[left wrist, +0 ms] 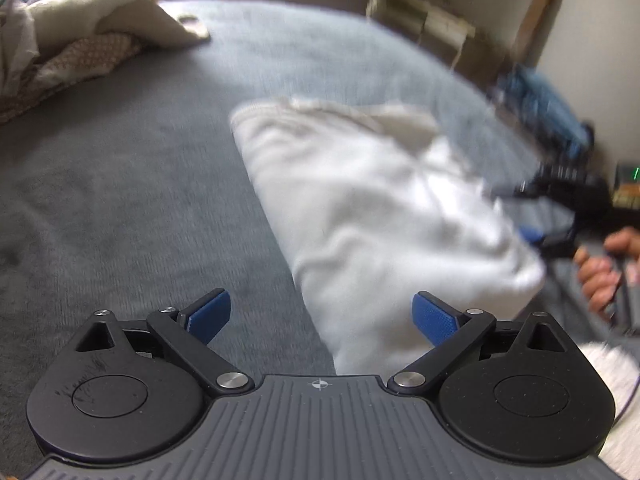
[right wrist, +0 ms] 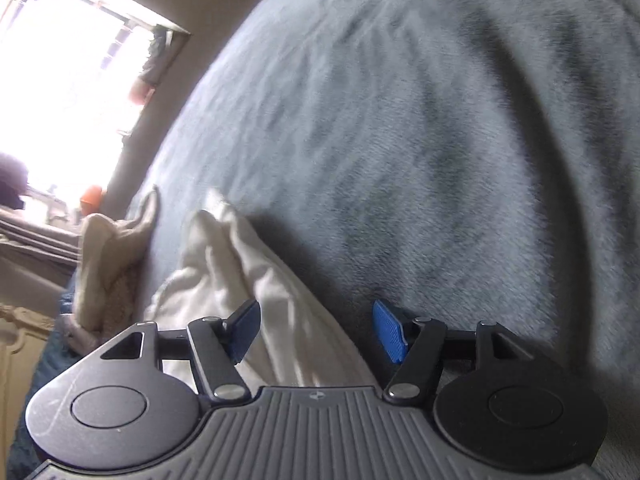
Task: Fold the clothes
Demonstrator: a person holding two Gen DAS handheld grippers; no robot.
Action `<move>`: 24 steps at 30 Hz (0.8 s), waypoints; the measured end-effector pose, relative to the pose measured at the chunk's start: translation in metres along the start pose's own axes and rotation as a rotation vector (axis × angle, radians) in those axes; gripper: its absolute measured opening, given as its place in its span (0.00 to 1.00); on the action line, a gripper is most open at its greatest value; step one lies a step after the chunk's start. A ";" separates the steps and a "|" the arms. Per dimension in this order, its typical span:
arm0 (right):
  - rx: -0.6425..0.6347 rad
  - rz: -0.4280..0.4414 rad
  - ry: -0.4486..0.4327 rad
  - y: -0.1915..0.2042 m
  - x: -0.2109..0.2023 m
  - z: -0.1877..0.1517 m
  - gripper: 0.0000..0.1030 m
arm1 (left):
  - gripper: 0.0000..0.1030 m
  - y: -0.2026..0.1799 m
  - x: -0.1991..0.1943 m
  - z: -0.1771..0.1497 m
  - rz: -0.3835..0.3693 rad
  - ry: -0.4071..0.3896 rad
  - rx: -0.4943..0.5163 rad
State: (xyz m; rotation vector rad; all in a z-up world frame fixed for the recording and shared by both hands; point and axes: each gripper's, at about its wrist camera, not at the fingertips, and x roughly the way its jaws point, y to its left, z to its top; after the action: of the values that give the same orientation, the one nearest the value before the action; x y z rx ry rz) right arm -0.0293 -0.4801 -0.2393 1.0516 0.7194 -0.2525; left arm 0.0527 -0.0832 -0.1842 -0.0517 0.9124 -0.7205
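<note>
A: Our left gripper (left wrist: 322, 318) has its blue pads spread wide, nothing clamped. The near end of the white garment (left wrist: 384, 216) lies between them, but we see neither pad pressing on it.

B: And our right gripper (right wrist: 316, 330)?

A: Its jaws stand apart too. The white cloth passes between them in the right wrist view, close against the left pad (right wrist: 244, 330), while the right pad (right wrist: 388, 336) sits clear over the blanket. We can't call that a grip; the pads aren't squeezing.

B: Where does the garment lie?

A: On the grey-blue blanket (left wrist: 132, 184), stretched as a long folded bundle from our left gripper away toward the far side, its far end rumpled. In the left wrist view the right gripper shows at the garment's right edge, with the person's hand (left wrist: 604, 272) wrapped round its handle.

B: What else is around?

A: A pile of other clothes (left wrist: 92, 32) at the far left corner of the bed, cream over a patterned piece, well apart from the garment. Something blue (left wrist: 548, 108) lies off the right edge, too blurred to name. From the right side we see a bright window (right wrist: 68, 92) and another cream cloth (right wrist: 108, 256) just beside the garment.

B: Anything blocking?

A: The blanket around the garment is bare.
</note>
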 end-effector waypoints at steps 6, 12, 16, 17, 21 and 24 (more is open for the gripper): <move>-0.043 0.061 0.103 -0.001 0.020 0.010 0.64 | 0.80 0.033 0.028 0.001 -0.154 0.085 -0.203; -0.026 0.187 0.191 -0.011 0.039 0.027 0.65 | 0.69 0.045 0.053 -0.003 -0.270 0.132 -0.288; -0.024 0.289 0.275 -0.007 0.064 0.037 0.65 | 0.65 0.048 0.074 0.007 -0.318 0.134 -0.329; -0.032 0.309 0.300 -0.004 0.070 0.038 0.65 | 0.64 0.048 0.079 0.009 -0.324 0.129 -0.346; -0.122 0.326 0.369 0.016 0.088 0.039 0.64 | 0.44 0.052 0.095 0.016 -0.328 0.109 -0.417; -0.198 0.294 0.395 0.030 0.086 0.031 0.50 | 0.29 0.057 0.095 0.016 -0.347 0.097 -0.473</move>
State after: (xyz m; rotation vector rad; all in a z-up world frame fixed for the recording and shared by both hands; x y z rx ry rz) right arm 0.0634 -0.4795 -0.2652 1.0122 0.9096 0.2834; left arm 0.1331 -0.0994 -0.2603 -0.6096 1.1673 -0.8171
